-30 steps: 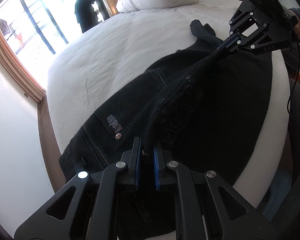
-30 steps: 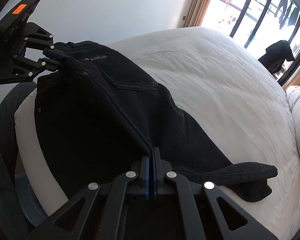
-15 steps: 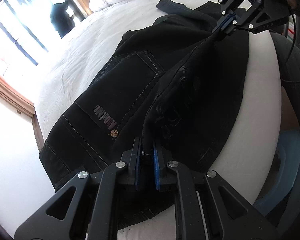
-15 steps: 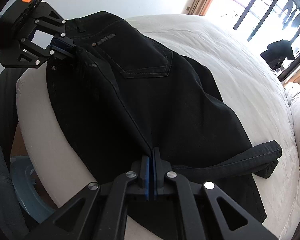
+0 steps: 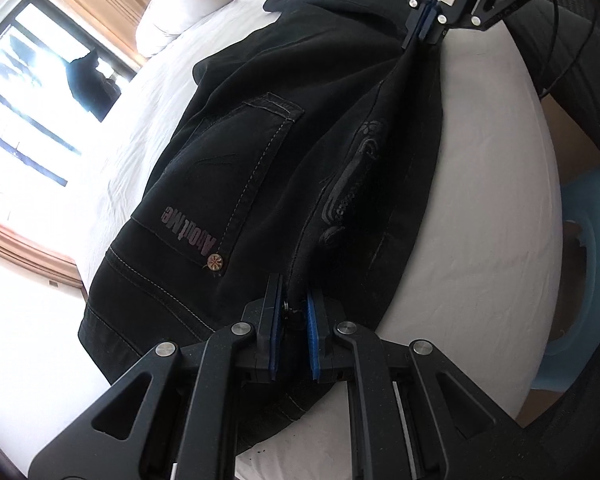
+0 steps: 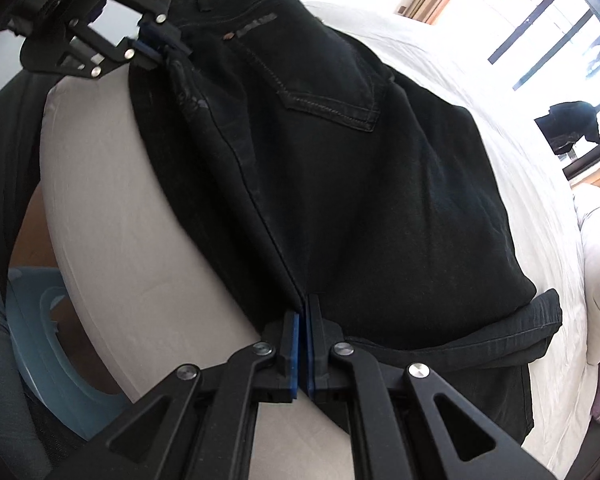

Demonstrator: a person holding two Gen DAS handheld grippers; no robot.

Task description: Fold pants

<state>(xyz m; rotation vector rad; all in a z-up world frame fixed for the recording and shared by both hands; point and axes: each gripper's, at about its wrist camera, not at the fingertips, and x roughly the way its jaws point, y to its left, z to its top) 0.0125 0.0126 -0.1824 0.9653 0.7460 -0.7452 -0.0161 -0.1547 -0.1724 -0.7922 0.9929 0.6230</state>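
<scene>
Black jeans (image 5: 260, 168) lie on the white bed, back pocket up, folded lengthwise along the near bed edge. My left gripper (image 5: 292, 312) is shut on the waistband end of the folded edge. My right gripper (image 6: 302, 324) is shut on the same edge further down the leg; it also shows in the left wrist view (image 5: 426, 24). The left gripper appears in the right wrist view (image 6: 156, 46) at the waistband. The jeans (image 6: 360, 184) are stretched taut between both grippers. The leg cuffs (image 6: 540, 316) bunch at the right.
The white bed (image 5: 480, 200) curves off at its near edge. A light blue bin (image 5: 580, 280) stands on the floor beside the bed; it also shows in the right wrist view (image 6: 48, 332). White pillows (image 5: 204, 0) lie at the head. A window (image 5: 28, 92) is beyond.
Both grippers have carried the held edge toward the near side of the bed and lowered it. The jeans now lie flatter, folded over themselves. Both grips are unchanged.
</scene>
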